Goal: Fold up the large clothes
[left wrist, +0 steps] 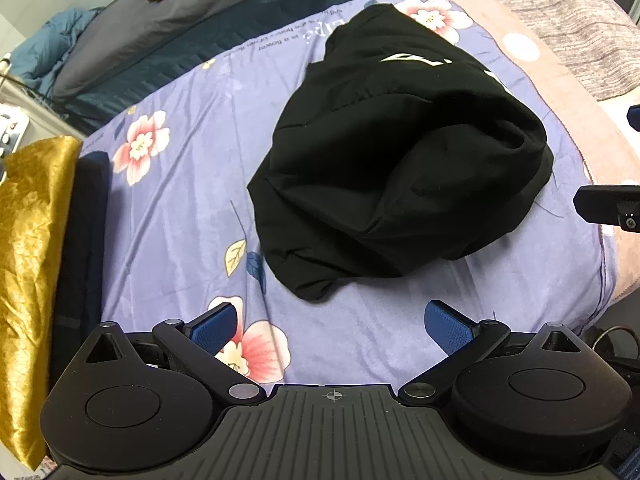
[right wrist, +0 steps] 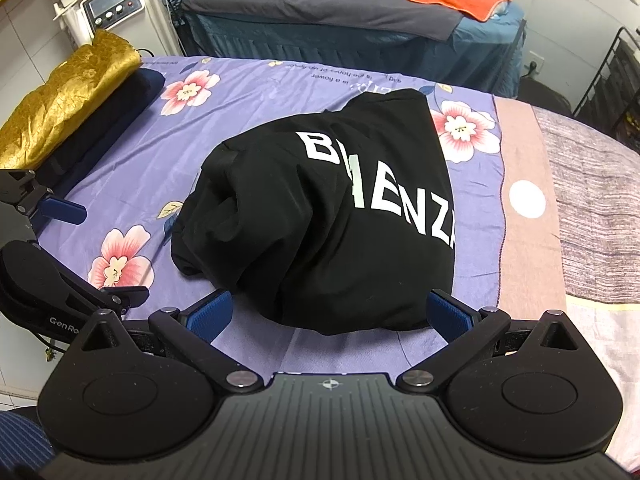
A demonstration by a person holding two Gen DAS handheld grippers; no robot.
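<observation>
Black garment: bunched in a rounded heap at frame centre, white lettering across the upper right face, no hem, sleeve or collar laid out flat. Rests on the purple floral sheet; in the left wrist view, occupies centre to upper right.

Right gripper: jaws wide apart, blue pads flanking the near edge of the heap at lower centre, holding nothing; contact with the fabric not determinable. Left gripper: jaws equally wide, empty, short of the heap, over bare sheet at lower centre.

Gold fabric bundle over a dark folded item at the left edge. Pink blanket at right. Second bed along the top.

Risks, judged from this layout:
- Closing on the heap as it lies: likely capture of several layers at once, so the lump lifts instead of opening.
- Pinching too low: possible capture of the sheet along with the garment.
- Spreading toward frame left: likely to crowd the gold bundle.
</observation>
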